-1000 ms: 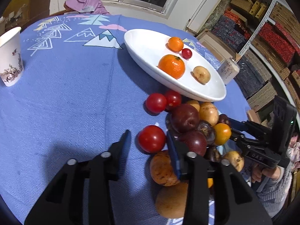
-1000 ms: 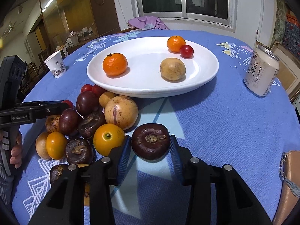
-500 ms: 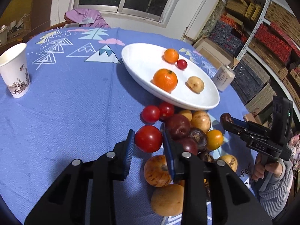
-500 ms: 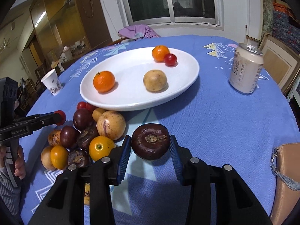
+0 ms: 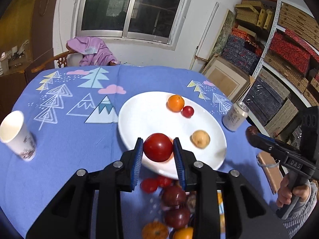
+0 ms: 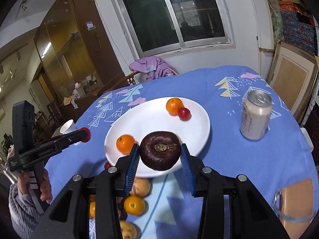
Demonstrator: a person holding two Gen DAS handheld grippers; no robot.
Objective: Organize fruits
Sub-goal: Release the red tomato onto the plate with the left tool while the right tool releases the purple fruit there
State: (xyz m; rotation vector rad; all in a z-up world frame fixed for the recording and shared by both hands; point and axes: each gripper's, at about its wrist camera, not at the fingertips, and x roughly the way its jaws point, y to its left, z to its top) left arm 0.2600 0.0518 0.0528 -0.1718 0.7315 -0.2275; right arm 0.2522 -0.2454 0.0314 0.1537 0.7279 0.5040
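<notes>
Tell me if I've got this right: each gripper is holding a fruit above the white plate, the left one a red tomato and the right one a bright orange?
Almost. The left gripper does hold the red tomato over the white plate. But the right gripper holds a dark purple-brown fruit, not an orange, as the right wrist view shows. The oranges already lie on the plate.

bright indoor light, dark window reflecting a lamp, fisheye-warped edges, motion-blurred foreground fruit.
</notes>
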